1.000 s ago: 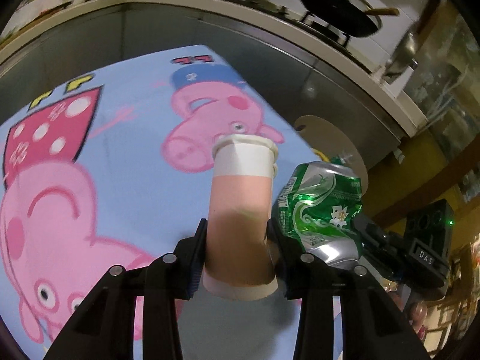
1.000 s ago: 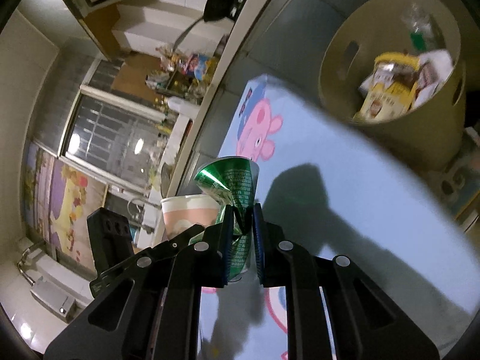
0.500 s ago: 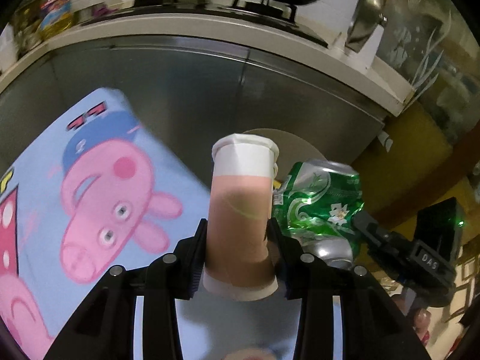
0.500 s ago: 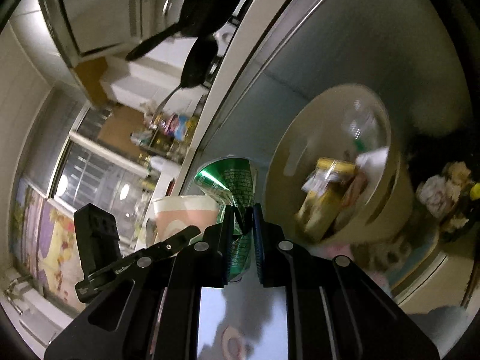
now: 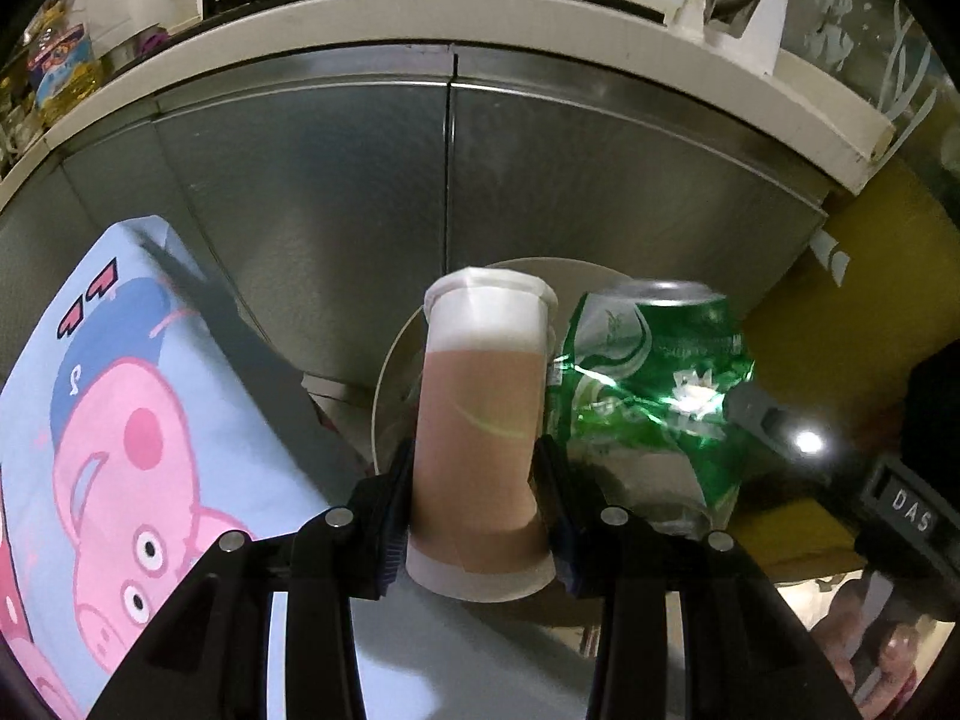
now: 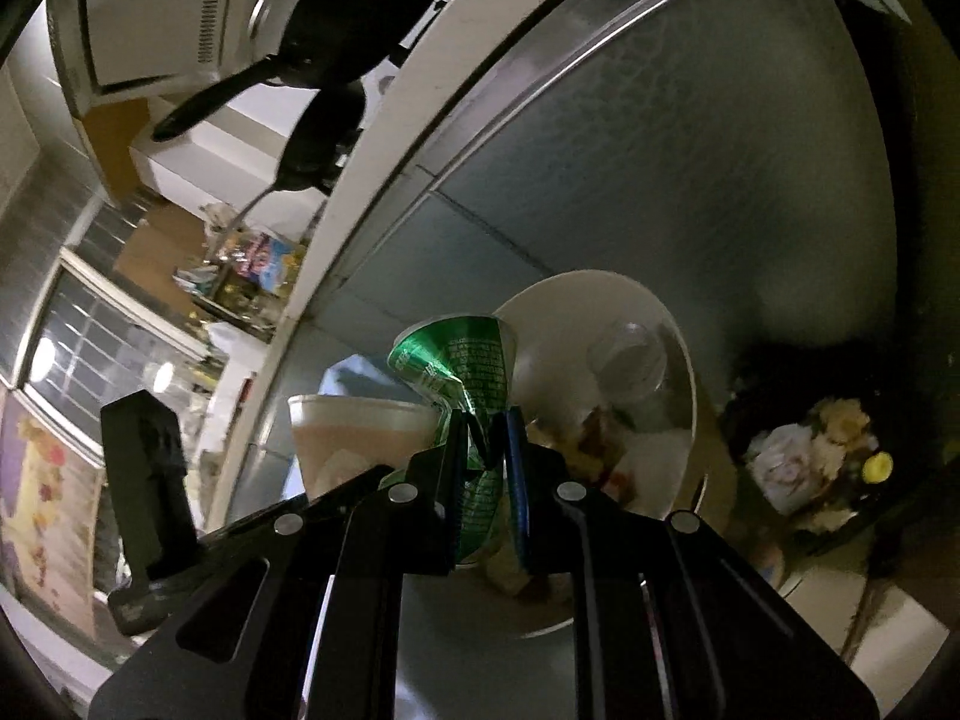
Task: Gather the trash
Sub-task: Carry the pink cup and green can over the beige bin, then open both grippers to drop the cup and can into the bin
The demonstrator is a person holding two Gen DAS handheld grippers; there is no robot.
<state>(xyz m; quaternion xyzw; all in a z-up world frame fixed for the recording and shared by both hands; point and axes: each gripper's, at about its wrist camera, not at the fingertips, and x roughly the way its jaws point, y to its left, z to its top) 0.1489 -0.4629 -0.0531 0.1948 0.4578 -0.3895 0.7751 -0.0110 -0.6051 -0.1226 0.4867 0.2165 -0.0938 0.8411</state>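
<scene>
My left gripper (image 5: pixel 477 468) is shut on a pink and white paper cup (image 5: pixel 480 420), held upright with its rim away from me. Just to its right hangs a crushed green can (image 5: pixel 654 396). In the right wrist view my right gripper (image 6: pixel 483 438) is shut on that crushed green can (image 6: pixel 462 366), and the paper cup (image 6: pixel 354 438) shows at its left. A round cream trash bin (image 6: pixel 606 324) with several pieces of rubbish inside stands beyond both grippers, partly hidden behind the cup and can; its rim (image 5: pixel 390 372) peeks out in the left wrist view.
A blue cartoon-pig tablecloth (image 5: pixel 120 420) covers the table at lower left. A steel cabinet front (image 5: pixel 450 168) under a white counter (image 5: pixel 420 24) with pans and a stove rises behind the bin. A bunch of flowers (image 6: pixel 804 462) lies on the floor right of the bin.
Both grippers have carried the cup and the can off the table's far corner toward the bin. The tablecloth has slid to the left and the bin now sits right behind the held things.
</scene>
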